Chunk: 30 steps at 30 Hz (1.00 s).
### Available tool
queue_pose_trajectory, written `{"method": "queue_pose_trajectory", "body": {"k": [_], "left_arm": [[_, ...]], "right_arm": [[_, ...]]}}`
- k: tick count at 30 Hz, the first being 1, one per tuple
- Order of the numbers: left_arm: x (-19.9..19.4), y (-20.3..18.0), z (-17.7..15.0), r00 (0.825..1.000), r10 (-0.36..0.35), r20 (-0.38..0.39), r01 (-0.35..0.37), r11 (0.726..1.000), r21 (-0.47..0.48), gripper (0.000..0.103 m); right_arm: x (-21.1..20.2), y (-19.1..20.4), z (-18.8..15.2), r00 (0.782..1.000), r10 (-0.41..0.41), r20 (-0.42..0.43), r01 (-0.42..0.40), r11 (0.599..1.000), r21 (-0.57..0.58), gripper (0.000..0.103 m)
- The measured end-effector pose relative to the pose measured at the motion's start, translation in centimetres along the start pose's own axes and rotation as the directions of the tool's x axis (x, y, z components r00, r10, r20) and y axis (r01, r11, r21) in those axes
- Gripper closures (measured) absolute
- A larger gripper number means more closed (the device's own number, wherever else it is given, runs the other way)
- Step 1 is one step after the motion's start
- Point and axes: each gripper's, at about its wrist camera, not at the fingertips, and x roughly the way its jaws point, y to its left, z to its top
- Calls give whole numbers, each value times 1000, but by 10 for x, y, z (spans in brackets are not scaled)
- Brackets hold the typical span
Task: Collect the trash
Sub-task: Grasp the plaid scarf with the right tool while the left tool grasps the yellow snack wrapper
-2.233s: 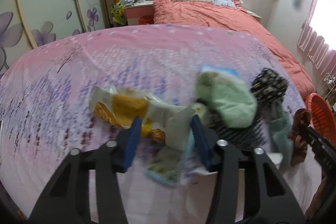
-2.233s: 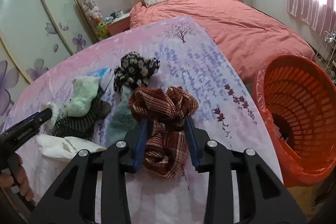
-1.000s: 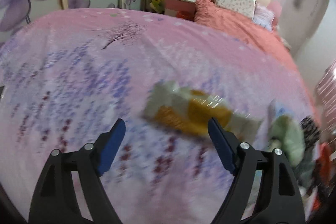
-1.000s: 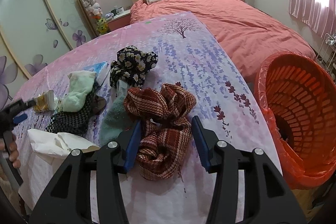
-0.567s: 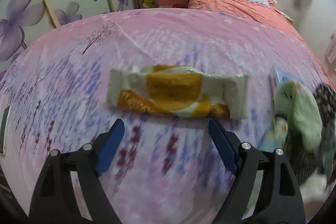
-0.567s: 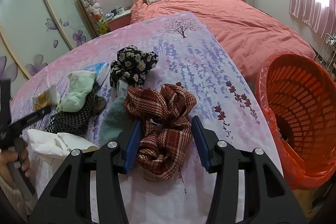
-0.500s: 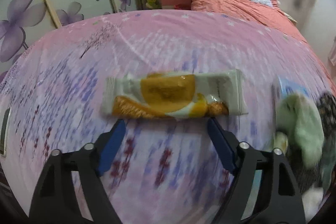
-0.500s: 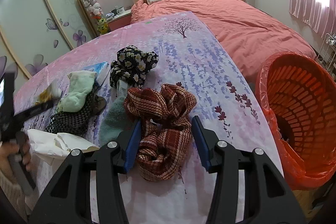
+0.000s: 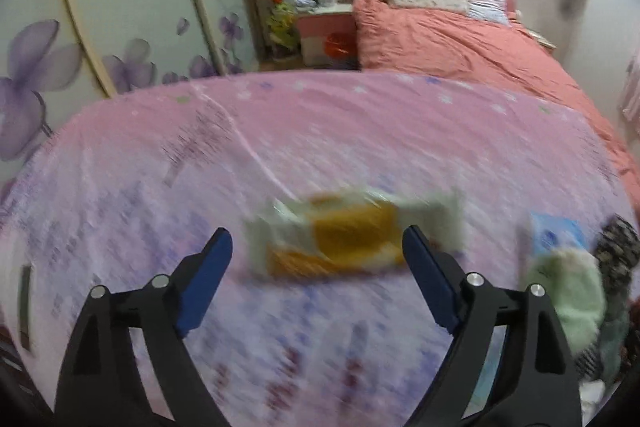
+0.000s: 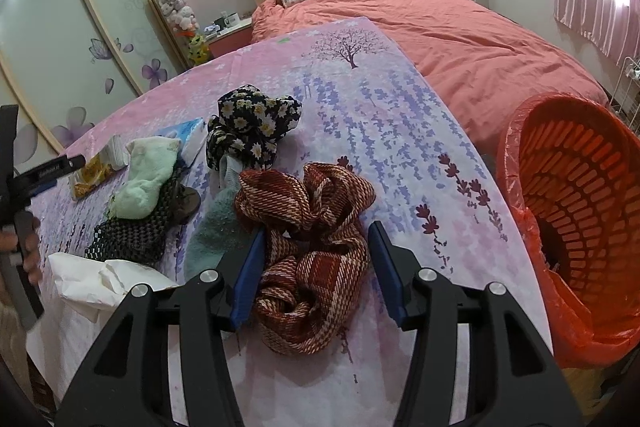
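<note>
The left tongs (image 9: 316, 251) are released, jaws wide apart, with the blurred snack wrapper (image 9: 352, 237) lying on the pink surface (image 9: 320, 131) just ahead between them. The right tongs (image 10: 316, 247) are also released, straddling a red plaid cloth (image 10: 308, 227). The orange bin (image 10: 576, 211) stands beside the surface on the right.
</note>
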Motion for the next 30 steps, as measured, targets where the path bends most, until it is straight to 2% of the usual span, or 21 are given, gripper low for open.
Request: {"method": "queue_pose_trajectory", "body": {"k": [2,5,8,11,14,19,21,22,24,28,30], "left_arm": [[12,12,17,997,75,15,-75,997,-10,18],[27,31,35,993,117,1,-117,991,-67,18],[48,41,47,983,179,-30,-181,982,-53,18],[70,52,44,974,207,-96,-212,977,-37,24],[76,62,32,971,205,-121,-210,977,-36,25],[60,71,3,983,141,-117,-147,988,-42,26],[47,74,-12,988,88,-123,-94,994,-47,26],[37,75,-23,991,38,-128,-45,998,-51,26],[25,75,-34,992,3,-123,-10,999,-52,26],[-3,75,-38,997,-70,-24,68,994,-89,17],[-10,65,-37,995,-95,7,95,993,-70,12]], "right_arm": [[0,0,0,1000,-1,0,1,1000,1,51],[1,0,0,1000,-4,0,4,1000,-2,51],[2,0,0,1000,-6,-1,6,1000,-4,51],[3,0,1,1000,-7,-1,7,1000,-2,51],[3,0,1,1000,-9,-1,9,1000,-4,51],[4,0,0,1000,-14,2,14,1000,-6,50],[3,1,-1,1000,-13,3,13,1000,-4,50],[3,1,-1,1000,-13,3,13,1000,-4,50],[2,1,-2,1000,-13,4,13,1000,-6,50],[0,1,-3,1000,-5,5,5,1000,4,50],[-3,1,-3,1000,16,11,-16,1000,15,50]]}}
